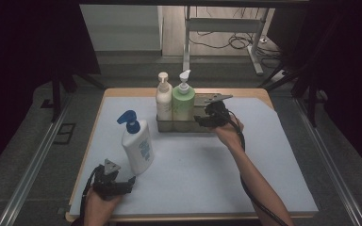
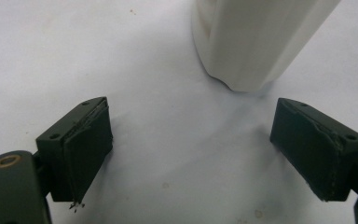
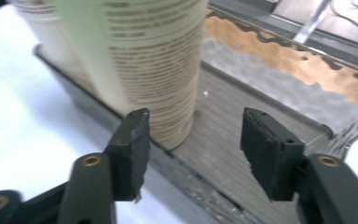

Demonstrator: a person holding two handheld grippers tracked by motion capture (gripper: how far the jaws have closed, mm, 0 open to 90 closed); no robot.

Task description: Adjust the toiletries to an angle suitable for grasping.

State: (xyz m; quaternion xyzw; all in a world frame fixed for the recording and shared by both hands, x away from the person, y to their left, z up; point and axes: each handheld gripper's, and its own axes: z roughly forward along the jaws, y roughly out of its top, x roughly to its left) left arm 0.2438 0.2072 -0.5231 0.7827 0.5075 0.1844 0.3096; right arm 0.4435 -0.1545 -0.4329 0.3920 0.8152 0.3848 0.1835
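Note:
A white bottle with a blue pump (image 1: 137, 146) stands tilted on the white mat. Its base (image 2: 256, 42) lies just beyond my left gripper (image 2: 191, 144), which is open with nothing between its jaws; this gripper (image 1: 122, 184) sits near the table's front left. A cream pump bottle (image 1: 163, 101) and a green pump bottle (image 1: 183, 101) stand side by side in a metal tray (image 1: 202, 126). My right gripper (image 1: 203, 118) hovers at the tray's vacant right part, open. In its own view the green bottle (image 3: 158, 60) stands just ahead of the left jaw, apart from the gripper (image 3: 193, 140).
The white mat (image 1: 207, 169) covers a wooden table with open room at the centre and right. The tray's ribbed floor (image 3: 242, 107) is bare to the right of the green bottle. A metal stand and cables (image 1: 235, 37) lie on the floor beyond the table.

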